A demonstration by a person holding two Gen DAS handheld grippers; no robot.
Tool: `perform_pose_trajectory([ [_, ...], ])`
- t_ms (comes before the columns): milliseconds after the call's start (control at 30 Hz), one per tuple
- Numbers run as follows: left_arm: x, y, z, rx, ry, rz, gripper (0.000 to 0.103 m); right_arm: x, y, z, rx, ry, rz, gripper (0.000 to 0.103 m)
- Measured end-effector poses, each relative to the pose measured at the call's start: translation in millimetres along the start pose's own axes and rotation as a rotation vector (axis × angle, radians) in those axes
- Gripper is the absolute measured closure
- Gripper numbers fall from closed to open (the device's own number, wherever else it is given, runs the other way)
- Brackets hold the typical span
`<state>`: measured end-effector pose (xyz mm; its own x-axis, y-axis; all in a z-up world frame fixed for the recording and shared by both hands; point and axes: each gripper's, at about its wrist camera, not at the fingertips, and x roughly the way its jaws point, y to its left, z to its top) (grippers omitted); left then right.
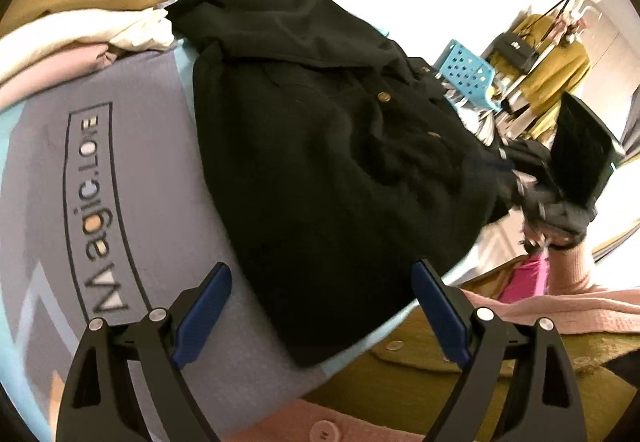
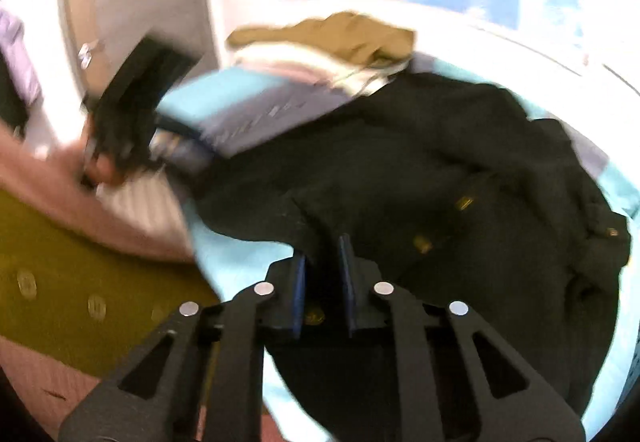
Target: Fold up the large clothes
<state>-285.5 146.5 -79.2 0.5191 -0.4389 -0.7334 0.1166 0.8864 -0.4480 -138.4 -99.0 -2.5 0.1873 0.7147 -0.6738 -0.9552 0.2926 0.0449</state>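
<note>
Black garment (image 1: pixel 340 146): a dark buttoned piece with 3 brass buttons in view, lying rumpled on the surface; every place below is given relative to it.
Surface (image 1: pixel 132 178): grey mat with a light blue border and the printed word "Magic", spread under the black garment and bare on the side toward my left claw.
My left claw (image 1: pixel 324 312): wide, its 2 blue pads apart and nothing between them, poised above the garment's near hem.
My right claw (image 2: pixel 323 274): narrow, its 2 blue pads closed on a fold of the garment's near edge; the cloth runs down between the fingers. This view is blurred.
Folded stack (image 1: pixel 80 14): an ochre piece on top, then cream, then pink, at the garment's far corner, the cream layer just beside its collar.
Blue perforated basket (image 1: pixel 470 76): beyond the garment's buttoned side, off the surface.
My clothing (image 1: pixel 480 358): olive buttoned cloth under a pink knit sleeve, on the near side of the garment, below its hem.
</note>
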Motion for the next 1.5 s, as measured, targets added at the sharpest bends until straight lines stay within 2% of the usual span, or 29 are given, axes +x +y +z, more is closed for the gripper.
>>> perform_pose_trajectory([
  [133, -2, 7, -1, -0.045, -0.014, -0.061, 0.009, -5, -14, 16, 0.052, -0.051, -0.036, 0.089],
  [300, 7, -1, -1, -0.041, -0.021, -0.130, 0.007, -4, -26, 22, 0.131, -0.075, 0.051, 0.089],
  [333, 9, -4, 0, -0.034, -0.044, -0.114, 0.009, -4, -25, 22, 0.143, -0.083, 0.079, 0.089],
  [367, 11, -5, 2, -0.033, -0.055, -0.106, 0.014, -1, -23, 23, 0.126, -0.076, 0.074, 0.089],
  [400, 14, -5, 4, -0.039, -0.056, -0.107, 0.044, 2, -21, 25, 0.112, -0.065, 0.073, 0.087],
  [433, 17, 1, 6, -0.067, -0.036, -0.119, 0.091, 2, -21, 25, 0.115, -0.057, 0.078, 0.085],
  [467, 20, 6, 9, -0.096, -0.012, -0.133, 0.097, 2, -20, 24, 0.123, -0.055, 0.080, 0.077],
  [500, 19, 9, 10, -0.110, -0.017, -0.119, 0.098, 0, -21, 24, 0.131, -0.053, 0.089, 0.070],
  [533, 13, 12, 11, -0.120, -0.040, -0.097, 0.098, -3, -21, 22, 0.145, -0.056, 0.104, 0.066],
  [600, -7, 19, 13, -0.144, -0.086, -0.095, 0.098, -12, -23, 17, 0.163, -0.073, 0.101, 0.049],
  [667, -38, 28, 13, -0.165, -0.141, -0.090, 0.098, -23, -26, 8, 0.193, -0.088, 0.128, 0.040],
  [733, -53, 29, 11, -0.153, -0.156, -0.037, 0.098, -35, -32, -4, 0.227, -0.102, 0.129, 0.039],
  [800, -56, 28, 6, -0.142, -0.130, 0.006, 0.098, -50, -44, -19, 0.294, -0.125, 0.099, 0.037],
  [867, -45, 25, 3, -0.113, -0.078, 0.093, 0.097, -65, -58, -34, 0.365, -0.149, 0.051, 0.036],
  [900, -36, 25, 1, -0.098, -0.049, 0.141, 0.091, -74, -66, -45, 0.409, -0.167, 0.020, 0.034],
  [933, -30, 26, 0, -0.102, -0.038, 0.154, 0.076, -82, -74, -54, 0.447, -0.179, -0.010, 0.033],
  [1000, -25, 31, -2, -0.120, -0.044, 0.097, 0.053, -98, -89, -74, 0.522, -0.195, -0.083, 0.032],
  [1067, -35, 37, -4, -0.113, -0.100, 0.059, 0.044, -112, -101, -92, 0.596, -0.215, -0.121, 0.028],
  [1133, -44, 41, -4, -0.120, -0.135, 0.006, 0.021, -125, -114, -110, 0.667, -0.238, -0.148, 0.024],
  [1200, -55, 48, -2, -0.144, -0.179, -0.027, 0.020, -132, -126, -130, 0.744, -0.244, -0.162, 0.017],
  [1333, -60, 53, 2, -0.166, -0.222, -0.059, 0.011, -126, -140, -161, 0.857, -0.242, -0.106, 0.017],
  [1433, -40, 51, 10, -0.143, -0.148, -0.005, 0.011, -112, -144, -169, 0.879, -0.233, -0.043, 0.017],
  [1500, -27, 50, 12, -0.120, -0.104, -0.004, 0.011, -110, -140, -167, 0.839, -0.227, -0.037, 0.015],
])
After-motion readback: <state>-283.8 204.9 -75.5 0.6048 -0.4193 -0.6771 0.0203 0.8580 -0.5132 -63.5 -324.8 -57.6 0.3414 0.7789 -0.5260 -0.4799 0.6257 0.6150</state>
